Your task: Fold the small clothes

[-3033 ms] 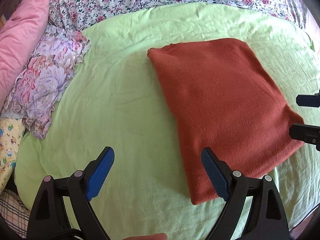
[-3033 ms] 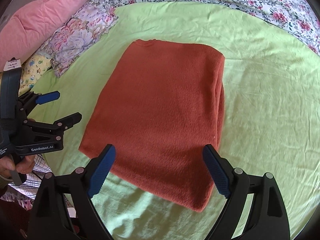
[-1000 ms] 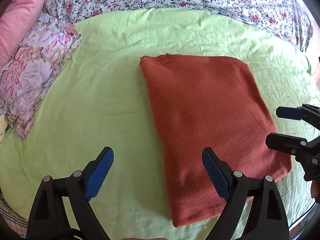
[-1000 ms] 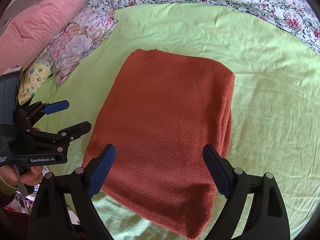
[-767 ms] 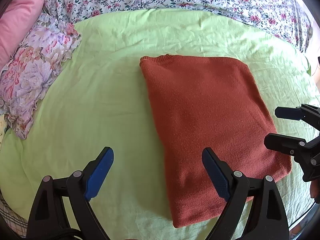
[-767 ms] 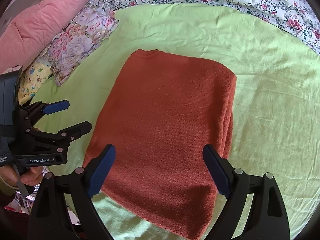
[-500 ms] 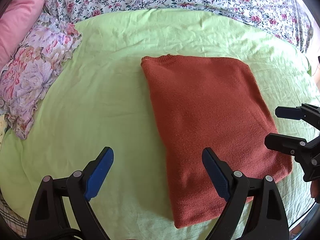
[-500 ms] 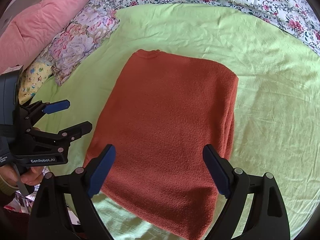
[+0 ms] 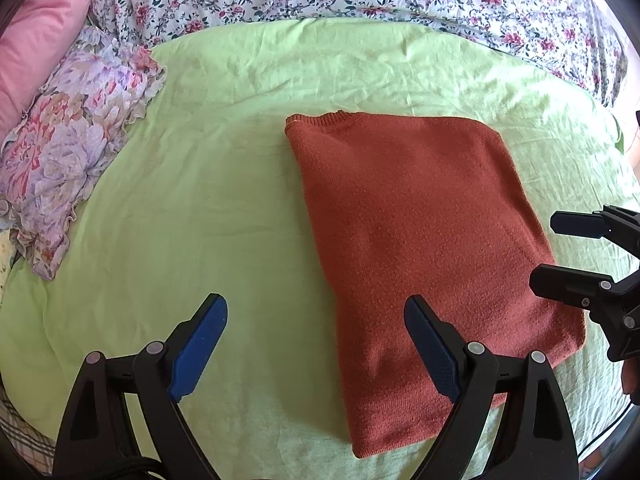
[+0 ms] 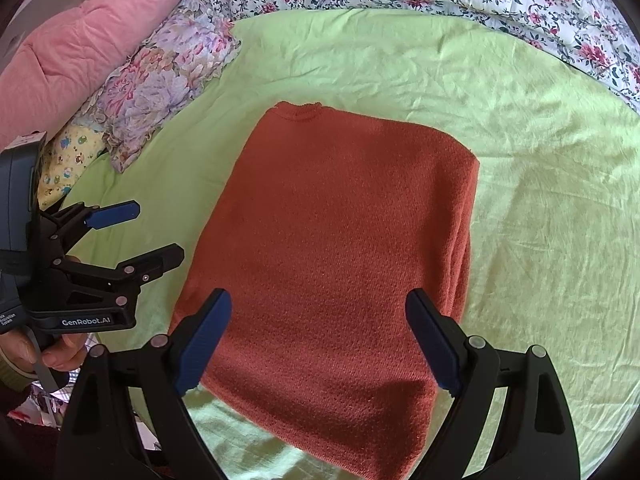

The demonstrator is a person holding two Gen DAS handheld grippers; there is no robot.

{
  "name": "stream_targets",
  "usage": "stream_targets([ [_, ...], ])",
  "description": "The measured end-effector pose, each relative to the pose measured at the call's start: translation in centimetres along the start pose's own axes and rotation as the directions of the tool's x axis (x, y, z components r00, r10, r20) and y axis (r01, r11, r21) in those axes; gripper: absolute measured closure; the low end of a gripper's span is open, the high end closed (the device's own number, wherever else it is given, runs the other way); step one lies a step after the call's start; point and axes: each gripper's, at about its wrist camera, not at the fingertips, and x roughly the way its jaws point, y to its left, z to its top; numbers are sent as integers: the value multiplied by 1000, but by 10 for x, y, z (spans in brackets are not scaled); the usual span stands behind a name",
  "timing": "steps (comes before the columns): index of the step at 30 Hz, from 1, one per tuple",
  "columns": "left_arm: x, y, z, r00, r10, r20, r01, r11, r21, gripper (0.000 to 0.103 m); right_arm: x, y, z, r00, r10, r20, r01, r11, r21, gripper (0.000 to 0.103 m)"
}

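folded sweater [image 9: 420, 240] lies between both tongs [image 9: 316, 344] [image 10: 318, 338] (wide open, empty).

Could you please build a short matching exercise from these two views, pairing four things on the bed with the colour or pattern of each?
Things:
1. folded sweater
2. sheet under the sweater
3. quilt at far left
4. ruffled pillow

Descriptions:
A. plain pink
B. rust orange
C. purple and pink flowers
D. light green

Pairs: 1-B, 2-D, 3-A, 4-C
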Motion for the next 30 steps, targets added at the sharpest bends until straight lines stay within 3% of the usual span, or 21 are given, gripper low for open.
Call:
stream_targets([
  [30,5,6,4,1000,3,0,-3,1000,-8,12,5,0,10,1000,3,3,-3,1000,-2,14],
])
